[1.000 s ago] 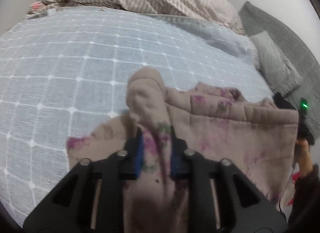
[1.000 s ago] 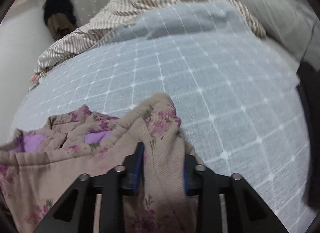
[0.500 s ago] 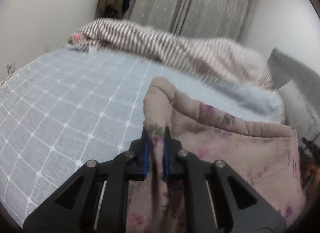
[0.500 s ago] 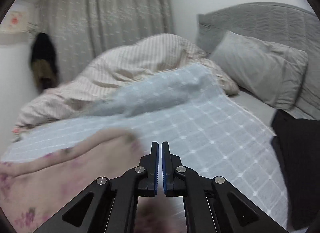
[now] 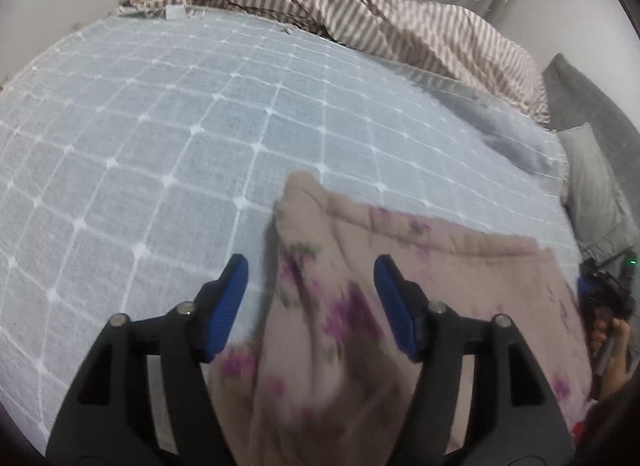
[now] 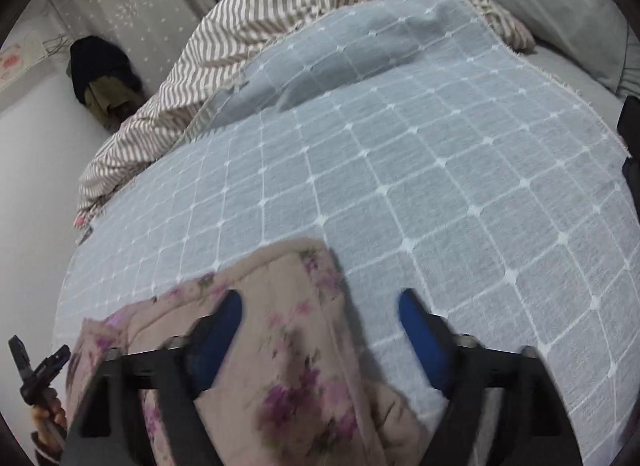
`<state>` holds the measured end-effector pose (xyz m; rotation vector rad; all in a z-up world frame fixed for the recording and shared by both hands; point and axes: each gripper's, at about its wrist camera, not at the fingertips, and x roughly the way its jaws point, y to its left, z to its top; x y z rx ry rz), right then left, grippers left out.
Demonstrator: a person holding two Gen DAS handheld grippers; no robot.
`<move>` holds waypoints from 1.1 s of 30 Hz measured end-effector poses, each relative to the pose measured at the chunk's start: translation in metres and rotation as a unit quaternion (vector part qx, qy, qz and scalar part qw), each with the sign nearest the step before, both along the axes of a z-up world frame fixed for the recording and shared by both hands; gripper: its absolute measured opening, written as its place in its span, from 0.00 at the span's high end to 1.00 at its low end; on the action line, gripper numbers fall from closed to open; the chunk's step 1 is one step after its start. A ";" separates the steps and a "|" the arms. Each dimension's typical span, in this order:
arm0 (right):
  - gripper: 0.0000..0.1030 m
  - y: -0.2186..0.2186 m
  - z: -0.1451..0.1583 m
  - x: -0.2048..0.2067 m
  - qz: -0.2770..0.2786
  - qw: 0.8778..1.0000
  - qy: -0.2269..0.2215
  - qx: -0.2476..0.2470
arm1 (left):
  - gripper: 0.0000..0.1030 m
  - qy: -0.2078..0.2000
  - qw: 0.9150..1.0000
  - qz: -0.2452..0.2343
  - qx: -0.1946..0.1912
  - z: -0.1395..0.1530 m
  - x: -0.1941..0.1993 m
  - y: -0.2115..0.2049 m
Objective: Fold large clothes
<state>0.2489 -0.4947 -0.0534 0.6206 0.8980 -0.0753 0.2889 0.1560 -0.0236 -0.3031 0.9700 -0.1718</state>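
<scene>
While both tongs, left [image 5: 311,286] and right [image 6: 320,322], are opening off the floral garment [image 5: 400,306], soft limp cloth is judged best gripped at near corners.

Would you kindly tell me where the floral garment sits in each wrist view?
Left wrist view: the floral garment fills the lower centre and right, a fold of it between the opening jaws.
Right wrist view: the floral garment lies lower left and centre.
Shared landmark: the striped quilt behind the blue checked bedspread.
</scene>
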 end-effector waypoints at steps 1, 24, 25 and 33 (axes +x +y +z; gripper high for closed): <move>0.19 0.002 -0.003 -0.005 0.004 1.000 0.010 0.000 | 0.35 0.006 1.000 -0.004 -0.009 -0.002 -0.004 0.000; 0.16 0.139 0.065 -0.153 -0.020 0.983 -0.022 -0.179 | 0.02 0.019 0.993 0.037 0.106 0.038 -0.136 -0.074; 0.16 0.144 0.063 -0.163 -0.016 0.983 -0.024 -0.179 | 0.02 0.018 0.993 0.042 0.112 0.037 -0.144 -0.073; 0.16 0.085 0.034 -0.179 -0.015 0.998 -0.013 -0.055 | 0.02 0.059 0.996 0.048 0.047 0.021 -0.140 -0.012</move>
